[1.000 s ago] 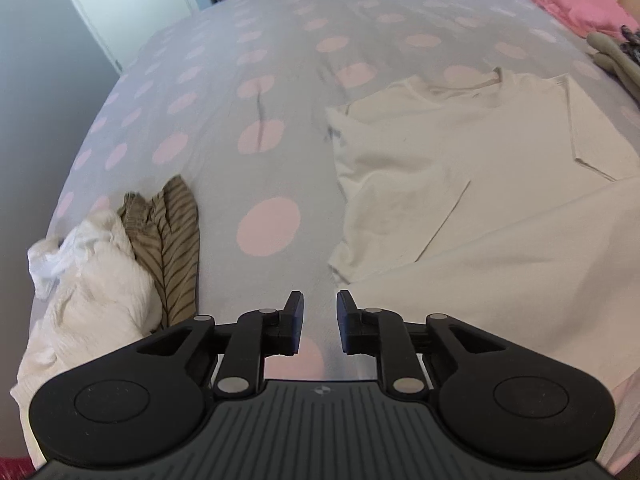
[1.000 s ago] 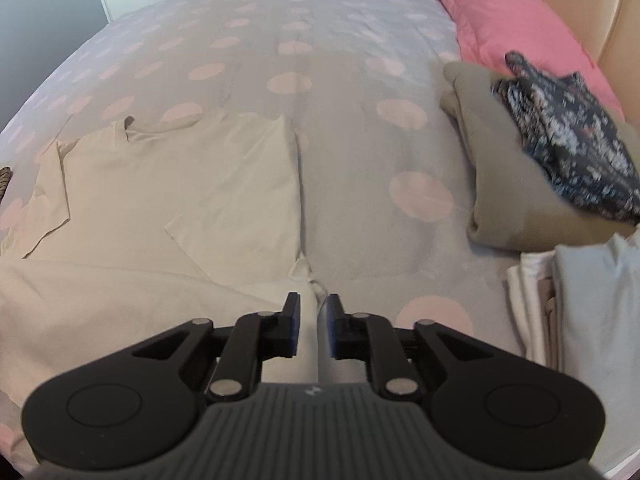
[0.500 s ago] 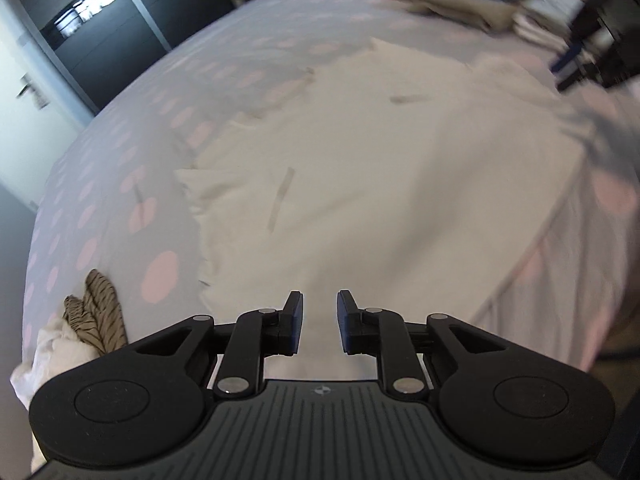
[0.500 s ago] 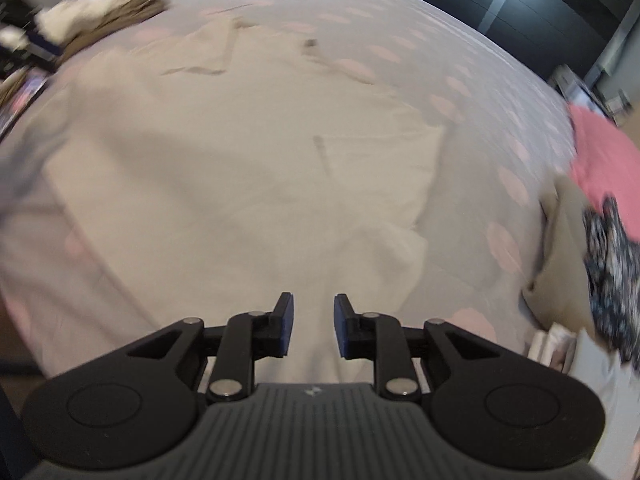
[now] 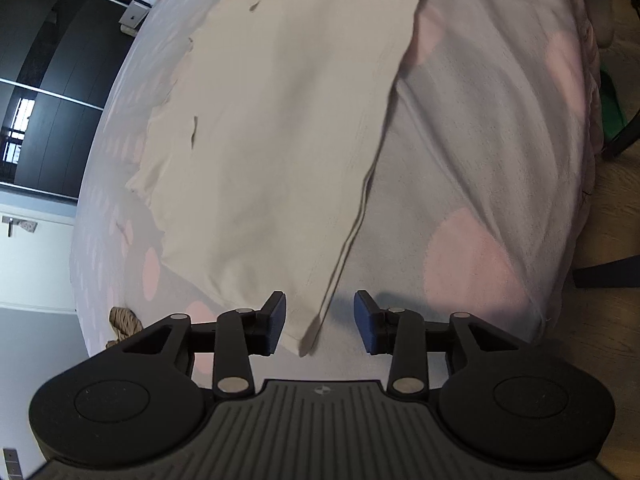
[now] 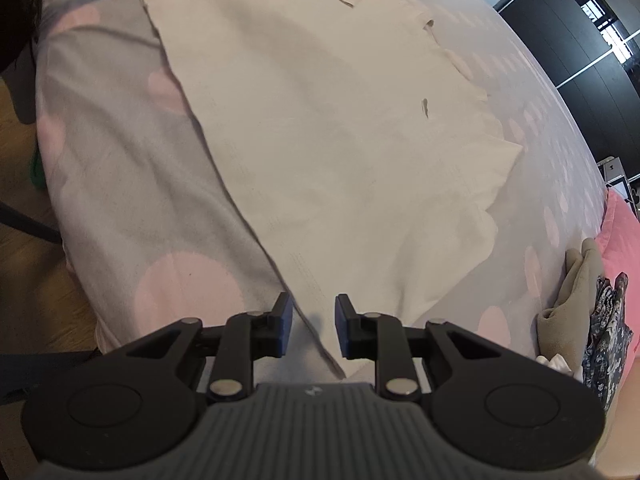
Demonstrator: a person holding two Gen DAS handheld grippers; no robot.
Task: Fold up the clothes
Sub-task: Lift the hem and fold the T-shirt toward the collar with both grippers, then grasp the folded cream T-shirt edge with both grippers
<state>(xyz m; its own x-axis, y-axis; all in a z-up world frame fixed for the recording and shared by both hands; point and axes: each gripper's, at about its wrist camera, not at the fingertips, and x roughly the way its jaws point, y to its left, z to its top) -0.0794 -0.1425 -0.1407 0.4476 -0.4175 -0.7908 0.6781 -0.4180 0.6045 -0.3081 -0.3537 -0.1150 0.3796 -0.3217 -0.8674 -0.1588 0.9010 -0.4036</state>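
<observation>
A cream T-shirt [image 5: 280, 120] lies flat on the grey bedspread with pink dots [image 5: 480, 160]; its sleeves are folded in. My left gripper [image 5: 320, 322] is open, and one bottom hem corner of the shirt lies between its fingers. My right gripper [image 6: 313, 326] is open, with the other bottom hem corner [image 6: 320, 336] of the shirt [image 6: 320, 120] between its fingers. Neither gripper has closed on the cloth.
A striped brown garment [image 5: 124, 320] lies at the left bed edge. Folded beige and floral clothes [image 6: 592, 300] and a pink pillow [image 6: 624, 240] lie at the right. Wooden floor [image 6: 24, 184] and dark furniture legs [image 5: 608, 272] border the bed edge [image 6: 80, 264].
Both grippers swung down from over the shirt to its bottom hem corners near the bed edge. Both have opened wider, the left most.
</observation>
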